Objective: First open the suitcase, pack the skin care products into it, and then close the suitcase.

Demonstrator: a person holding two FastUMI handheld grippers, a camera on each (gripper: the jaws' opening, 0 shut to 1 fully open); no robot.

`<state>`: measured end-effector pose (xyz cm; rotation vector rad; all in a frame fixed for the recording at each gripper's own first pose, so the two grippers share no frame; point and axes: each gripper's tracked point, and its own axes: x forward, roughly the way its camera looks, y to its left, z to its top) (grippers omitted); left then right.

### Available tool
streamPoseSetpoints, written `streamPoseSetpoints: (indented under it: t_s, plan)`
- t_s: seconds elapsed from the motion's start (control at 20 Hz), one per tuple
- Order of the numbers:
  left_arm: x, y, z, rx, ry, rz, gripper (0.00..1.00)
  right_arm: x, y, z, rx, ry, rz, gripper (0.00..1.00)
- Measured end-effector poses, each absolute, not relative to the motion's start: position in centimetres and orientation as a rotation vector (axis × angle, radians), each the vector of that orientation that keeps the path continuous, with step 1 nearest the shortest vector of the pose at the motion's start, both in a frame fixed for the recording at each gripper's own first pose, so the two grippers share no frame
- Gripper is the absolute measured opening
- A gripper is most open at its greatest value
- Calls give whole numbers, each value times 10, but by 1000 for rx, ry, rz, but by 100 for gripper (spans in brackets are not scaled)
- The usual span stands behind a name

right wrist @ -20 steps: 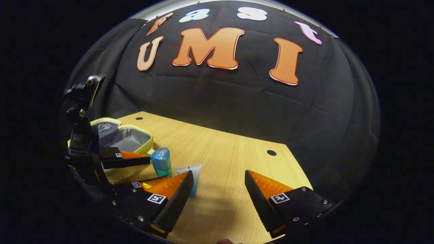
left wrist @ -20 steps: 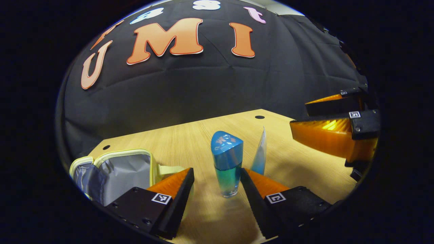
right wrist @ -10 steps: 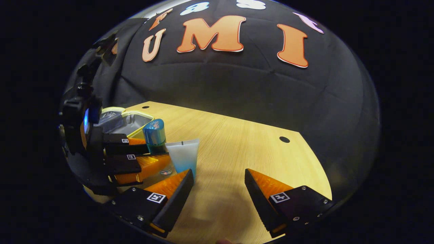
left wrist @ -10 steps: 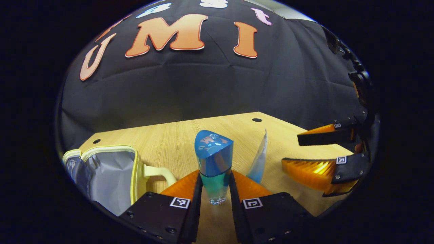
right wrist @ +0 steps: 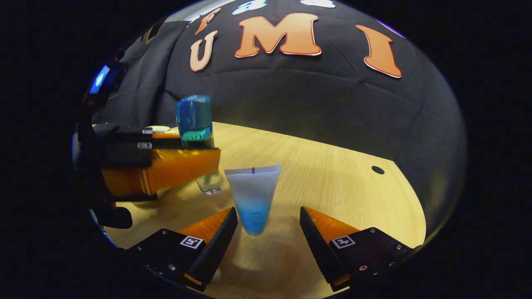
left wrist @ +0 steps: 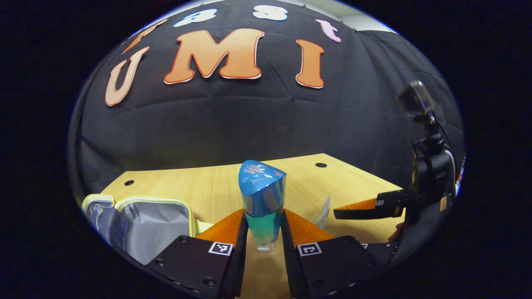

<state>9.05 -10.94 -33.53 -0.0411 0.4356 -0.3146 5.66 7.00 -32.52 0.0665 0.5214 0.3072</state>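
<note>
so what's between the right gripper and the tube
Nothing: in the right gripper view only bare table separates the open right gripper from the upright tube just ahead.

Left gripper view: bottle (left wrist: 262,207) upright between fingers of left gripper (left wrist: 262,245), both pressing its sides, base above table (left wrist: 199,187). Open suitcase (left wrist: 153,222) on table to left of bottle. Tube (left wrist: 322,211) behind and right of bottle; right gripper (left wrist: 365,207) beyond it.

Right gripper view: tube upright on table just ahead of spread fingers of right gripper (right wrist: 268,232). Bottle behind and left of tube.
</note>
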Motion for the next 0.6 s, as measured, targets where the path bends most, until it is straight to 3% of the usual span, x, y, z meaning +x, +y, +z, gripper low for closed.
streamPoseSetpoints:
  t_s: [0.2, 0.5, 0.6]
  plan:
    - [89, -87, -320, -56, 429, -276, 40, 60, 83, -332, 93, 534, 334, 94]
    - [77, -33, -297, -20, 435, -180, 42, 64, 95, -332, 160, 565, 327, 58]
    - [71, -10, -297, -9, 458, -141, 42, 62, 98, -326, 185, 577, 325, 53]
